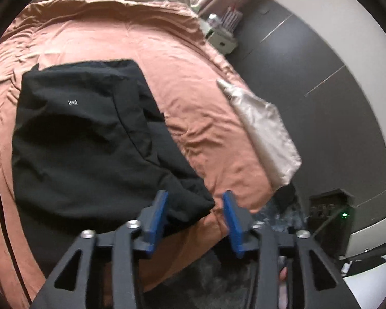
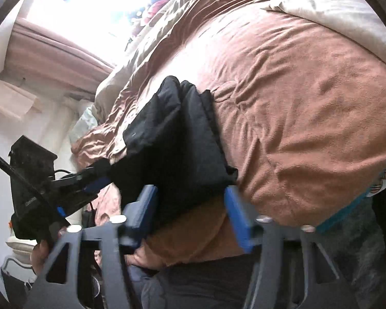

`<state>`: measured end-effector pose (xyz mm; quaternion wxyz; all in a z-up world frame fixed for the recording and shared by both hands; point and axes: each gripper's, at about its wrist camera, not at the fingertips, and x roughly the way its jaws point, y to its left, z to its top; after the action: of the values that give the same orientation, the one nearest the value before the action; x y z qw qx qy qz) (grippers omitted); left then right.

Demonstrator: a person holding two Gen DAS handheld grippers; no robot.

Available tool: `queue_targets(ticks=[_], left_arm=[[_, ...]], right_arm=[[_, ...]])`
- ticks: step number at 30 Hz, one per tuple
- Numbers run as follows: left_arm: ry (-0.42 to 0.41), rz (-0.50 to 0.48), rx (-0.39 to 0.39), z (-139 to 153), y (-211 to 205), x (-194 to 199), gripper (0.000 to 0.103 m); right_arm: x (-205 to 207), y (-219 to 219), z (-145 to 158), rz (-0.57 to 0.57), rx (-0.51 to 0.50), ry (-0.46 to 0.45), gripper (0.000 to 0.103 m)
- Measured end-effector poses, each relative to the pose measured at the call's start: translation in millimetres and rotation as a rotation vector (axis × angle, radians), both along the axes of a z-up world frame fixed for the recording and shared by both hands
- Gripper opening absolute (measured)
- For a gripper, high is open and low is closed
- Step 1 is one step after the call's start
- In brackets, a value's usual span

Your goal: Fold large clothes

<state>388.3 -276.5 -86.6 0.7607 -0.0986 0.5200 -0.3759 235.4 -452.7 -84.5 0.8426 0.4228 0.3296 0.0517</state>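
From my left wrist camera I see the black garment [image 1: 85,134] lying folded into a rough block on the terracotta duvet [image 1: 146,51], near the foot edge of the bed. A small white logo faces up on it. Its nearest corner bunches up just at my left tool [image 1: 195,216], whose blue pads stand wide apart; the cloth touches or nearly touches the left pad, but nothing is pinched between them. To the right of the garment the duvet runs bare up to the bed's side edge, where a beige pillowcase [image 1: 265,134] hangs over toward the dark floor [image 1: 308,72]. Beyond the garment the duvet is open as far as the beige fold at the head of the bed.

Through the right wrist camera my right tool [image 2: 190,211] is also spread wide, holding nothing, hovering at the garment's near edge where it meets the rim of the bed. The left tool shows at the left there, its tips at the garment's corner; I cannot tell the gap from this side.
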Motion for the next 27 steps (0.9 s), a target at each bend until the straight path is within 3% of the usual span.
queue_targets(ticks=[3,7,15,19,22,27], left_arm=[[-0.046,0.070,0.012,12,27,2,0.064],[-0.034,0.160,0.036,9,70,7,0.065],[0.020,0.316,0.116,-29,140,1,0.065],[0.066,0.358,0.132,-49,156,1,0.065],[0.075,0.353,0.144,-57,157,-1,0.065],[0.086,0.325,0.169,-72,143,5,0.065]], right_arm=[[13,13,6,0.043,0.005,-0.023,0.072],[43,29,2,0.094,-0.005,-0.020,0.072],[96,58,0,0.151,-0.038,0.020,0.072],[107,56,-7,0.068,-0.126,0.092,0.070],[106,49,-10,0.094,-0.115,0.059,0.021],[94,37,-23,0.094,-0.111,0.045,0.007]])
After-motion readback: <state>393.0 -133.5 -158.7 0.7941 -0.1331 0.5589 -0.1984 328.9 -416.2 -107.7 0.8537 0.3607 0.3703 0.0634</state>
